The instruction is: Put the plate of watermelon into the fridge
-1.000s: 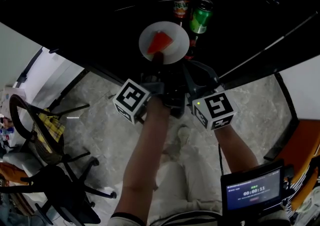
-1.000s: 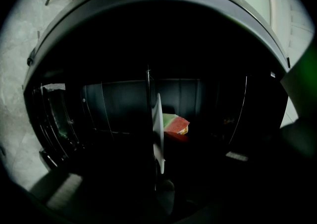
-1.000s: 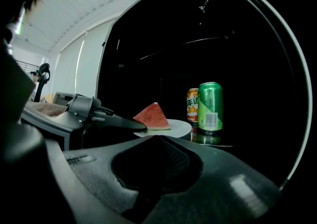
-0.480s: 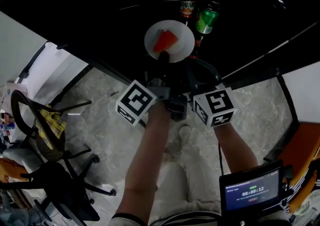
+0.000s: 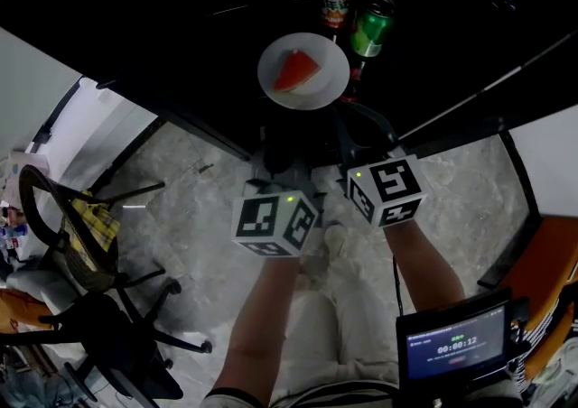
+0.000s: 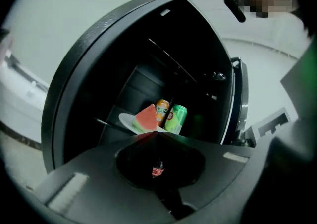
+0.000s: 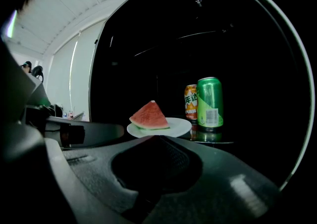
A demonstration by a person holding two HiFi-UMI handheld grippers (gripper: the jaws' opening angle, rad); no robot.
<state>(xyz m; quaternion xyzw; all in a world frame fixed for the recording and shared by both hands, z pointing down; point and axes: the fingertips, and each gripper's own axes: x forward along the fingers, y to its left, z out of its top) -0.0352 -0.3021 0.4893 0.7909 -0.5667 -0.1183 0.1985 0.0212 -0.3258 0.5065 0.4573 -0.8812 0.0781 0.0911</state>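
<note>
A white plate (image 5: 318,81) with a red watermelon wedge (image 5: 295,70) rests on a dark shelf inside the black fridge (image 5: 163,27). No gripper holds it. My left gripper (image 5: 275,143) is pulled back below the plate; its jaws meet at the tip (image 6: 157,134), shut and empty, with the plate (image 6: 128,120) just beyond. My right gripper (image 5: 349,117) hangs at the plate's lower right, its jaws also shut (image 7: 156,138) just short of the plate's rim (image 7: 173,128). The wedge (image 7: 150,116) lies on the plate's left half.
An orange can (image 5: 336,9) and a green can (image 5: 370,29) stand upright right behind the plate. The fridge's opening edge (image 6: 237,94) shows at the right. Office chairs (image 5: 90,307) stand on the floor to the left, and a small screen (image 5: 456,343) sits at lower right.
My left gripper has let go of the plate's near rim and drawn back toward me. The plate stays on the shelf. The right gripper has hardly moved.
</note>
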